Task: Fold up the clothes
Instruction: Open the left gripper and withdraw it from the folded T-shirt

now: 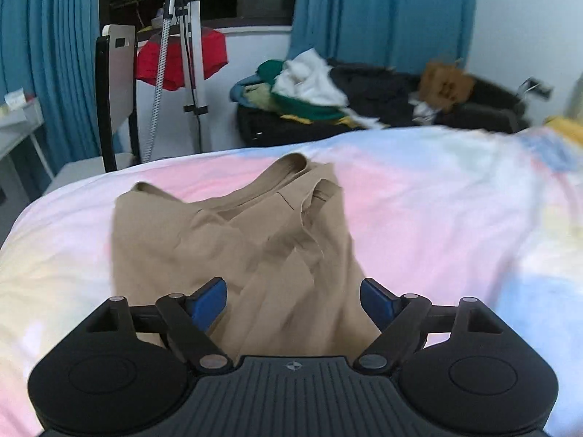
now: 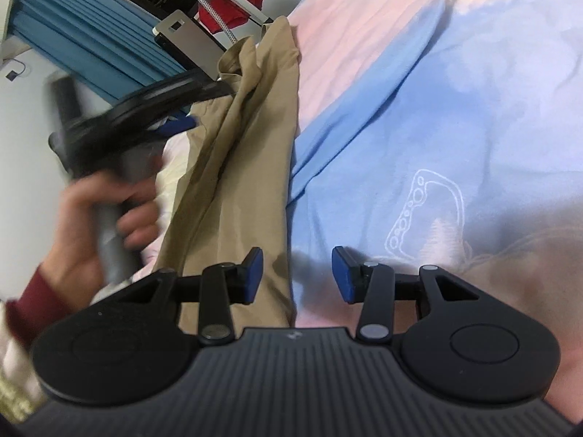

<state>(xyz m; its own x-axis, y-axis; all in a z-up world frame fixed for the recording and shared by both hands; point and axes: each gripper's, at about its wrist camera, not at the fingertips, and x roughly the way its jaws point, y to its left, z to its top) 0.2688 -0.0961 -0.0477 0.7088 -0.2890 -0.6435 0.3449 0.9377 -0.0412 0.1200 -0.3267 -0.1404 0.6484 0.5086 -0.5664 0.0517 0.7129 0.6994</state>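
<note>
Blue pads are standing wide apart on my left gripper (image 1: pixel 293 300), gripping nothing, and the tan garment (image 1: pixel 233 251) is lying loosely between and beyond them, running up the centre of the left wrist frame toward its neckline. My right gripper (image 2: pixel 297 276) is also spreading its jaws wide, empty, with the garment's lower edge passing just under its left pad at lower centre of the right wrist frame. I am seeing the garment bunching into a long strip up the middle left there, resting on the pastel pink-and-blue bedsheet (image 2: pixel 419 109). At left of that frame, a blurred hand (image 2: pixel 105 215) in a dark red sleeve (image 2: pixel 32 306) is holding the other gripper's handle. In the left wrist frame's upper right, a pile of clothes (image 1: pixel 313 91) is sitting beyond the bed, between blue curtains (image 1: pixel 382 11).
</note>
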